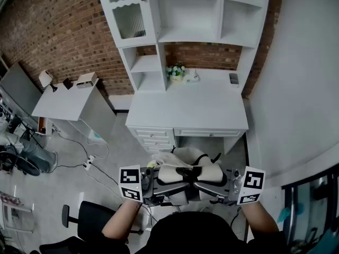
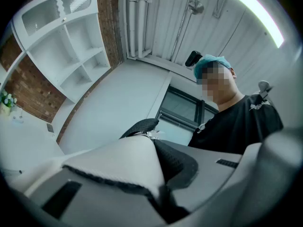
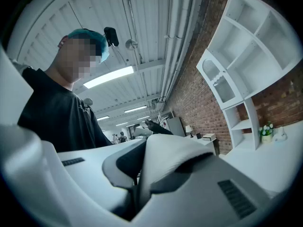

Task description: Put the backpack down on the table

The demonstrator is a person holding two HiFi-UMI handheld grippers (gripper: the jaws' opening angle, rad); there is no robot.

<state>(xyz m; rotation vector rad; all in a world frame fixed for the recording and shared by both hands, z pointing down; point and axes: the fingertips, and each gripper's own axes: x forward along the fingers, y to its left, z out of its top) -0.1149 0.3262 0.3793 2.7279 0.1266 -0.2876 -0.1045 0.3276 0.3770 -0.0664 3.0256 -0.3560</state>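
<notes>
A cream backpack (image 1: 183,169) with black trim hangs in front of my chest, short of the white desk (image 1: 185,110). My left gripper (image 1: 158,184) is shut on its left shoulder strap (image 2: 120,160), a cream padded band with black mesh backing pinched between the jaws. Level with it, my right gripper (image 1: 216,186) is shut on the other strap (image 3: 175,157). The two grippers point toward each other with the bag's top between them. The backpack's lower part is hidden behind the straps and my hands.
The desk carries a white hutch of shelves (image 1: 185,15), a small flower pot (image 1: 176,72) and a dark object (image 1: 233,78) at its back. Drawers (image 1: 153,136) sit below its front left. A grey table (image 1: 69,102), floor cables (image 1: 87,165) and a black chair (image 1: 87,218) stand left.
</notes>
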